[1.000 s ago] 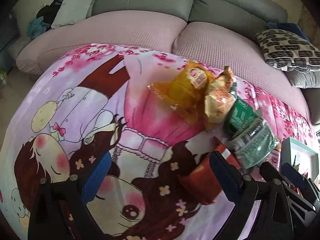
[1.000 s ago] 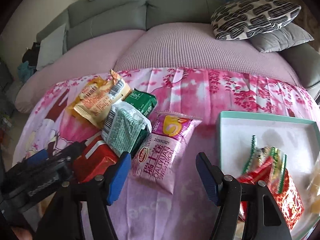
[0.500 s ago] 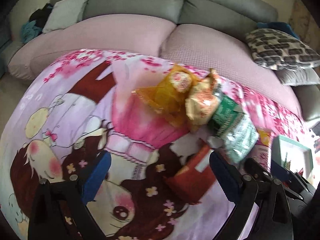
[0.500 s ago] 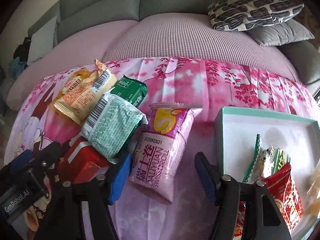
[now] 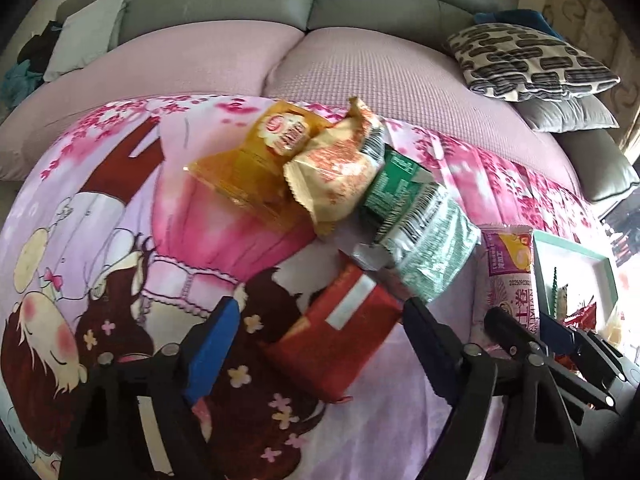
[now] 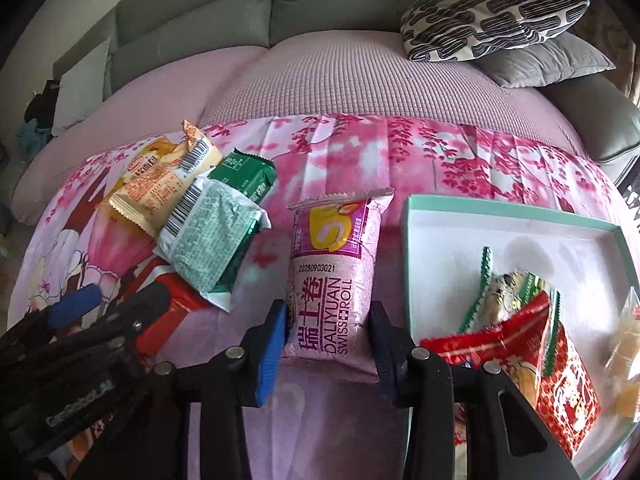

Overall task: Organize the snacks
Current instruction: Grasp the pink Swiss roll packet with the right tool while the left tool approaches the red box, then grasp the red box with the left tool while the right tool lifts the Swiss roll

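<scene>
On the pink cartoon-printed blanket (image 6: 340, 152), just left of the teal-rimmed white cardboard box (image 6: 508, 210), a pink plastic Swiss-roll packet (image 6: 334, 280) is laid lengthwise, its long axis running near to far and its crimped top pointing far. Its near end is flanked by the spread right gripper (image 6: 326, 344), not yet pinched. The left gripper (image 5: 320, 340), also spread, is held over a red packet (image 5: 340, 328) further left.

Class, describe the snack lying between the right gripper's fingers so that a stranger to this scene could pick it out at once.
Start at the shallow white tray with a mint-green rim on the pink cartoon-print blanket. Just left of it, lying alone, is a long pink plastic snack packet, its near end between the fingers of the right gripper. Unlike the piled green, orange and red packets further left, it reads "DALIYUAN SWISS ROLL".
</scene>
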{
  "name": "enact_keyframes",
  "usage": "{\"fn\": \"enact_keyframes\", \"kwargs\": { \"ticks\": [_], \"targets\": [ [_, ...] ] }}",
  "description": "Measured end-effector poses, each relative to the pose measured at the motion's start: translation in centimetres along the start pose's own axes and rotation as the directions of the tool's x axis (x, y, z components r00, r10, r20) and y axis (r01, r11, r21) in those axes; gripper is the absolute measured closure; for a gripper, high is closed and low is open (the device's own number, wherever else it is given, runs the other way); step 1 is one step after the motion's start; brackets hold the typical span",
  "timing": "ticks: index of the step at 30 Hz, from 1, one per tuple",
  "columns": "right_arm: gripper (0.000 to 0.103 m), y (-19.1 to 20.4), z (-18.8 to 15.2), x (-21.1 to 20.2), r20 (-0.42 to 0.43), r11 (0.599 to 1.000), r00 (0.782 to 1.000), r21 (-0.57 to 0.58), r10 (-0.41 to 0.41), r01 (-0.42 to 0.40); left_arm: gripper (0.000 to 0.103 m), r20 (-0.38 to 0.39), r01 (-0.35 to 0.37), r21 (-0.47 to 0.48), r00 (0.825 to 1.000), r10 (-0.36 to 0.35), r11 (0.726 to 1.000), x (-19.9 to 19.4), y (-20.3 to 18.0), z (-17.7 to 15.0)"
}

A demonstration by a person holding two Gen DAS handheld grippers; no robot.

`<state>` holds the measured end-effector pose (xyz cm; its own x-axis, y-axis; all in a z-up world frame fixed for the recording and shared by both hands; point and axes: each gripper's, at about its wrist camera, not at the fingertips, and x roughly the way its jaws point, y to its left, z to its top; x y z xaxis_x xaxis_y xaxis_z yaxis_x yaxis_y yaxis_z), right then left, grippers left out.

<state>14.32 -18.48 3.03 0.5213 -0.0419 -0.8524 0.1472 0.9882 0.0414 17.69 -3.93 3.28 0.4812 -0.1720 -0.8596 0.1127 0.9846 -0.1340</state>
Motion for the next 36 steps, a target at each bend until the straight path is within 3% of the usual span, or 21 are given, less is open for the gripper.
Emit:
{"fn": "enact_keyframes", "kwargs": {
  "ticks": [4,11,14,23,30,36],
  "targets": [
    [0.061,0.0,-0.3,-0.4,-0.004,1.000,1.000,-0.002,-0.002,0.002,0.034,-0.001,0.013,0.028,1.000,-0.013,1.000,-0.2,-0.6,-0.2],
    [0.061,0.0,-1.1,-1.1,-0.014,1.000,1.000,-0.010,0.001,-0.001,0.037,-0.024,0.005,0.043,1.000,-0.004,0.999,0.0,-1.0,-0.5],
    [0.061,0.1,-1.5,-1.3,-0.017,1.000,1.000,-0.012,0.001,-0.001,0.051,-0.035,0.002,0.045,0.999,0.000,0.999,-0.2,-1.1,-0.7],
    [0.061,-0.1,-2.5,-2.1,-0.036,1.000,0.999,-0.009,0.024,-0.025,0.058,-0.055,-0.031,0.044,0.998,0.033,0.999,-0.1,-1.1,-1.4],
    [0.061,-0.2,-2.8,-2.0,-0.044,0.999,0.998,-0.013,0.037,-0.037,0.060,-0.062,-0.050,-0.020,0.997,0.049,0.999,0.1,0.3,-1.3],
    [0.061,-0.4,-2.6,-1.6,-0.046,0.999,0.998,-0.006,0.047,-0.047,0.060,-0.063,-0.089,0.013,0.994,0.090,0.996,0.8,-0.3,-1.3]
  ]
}}
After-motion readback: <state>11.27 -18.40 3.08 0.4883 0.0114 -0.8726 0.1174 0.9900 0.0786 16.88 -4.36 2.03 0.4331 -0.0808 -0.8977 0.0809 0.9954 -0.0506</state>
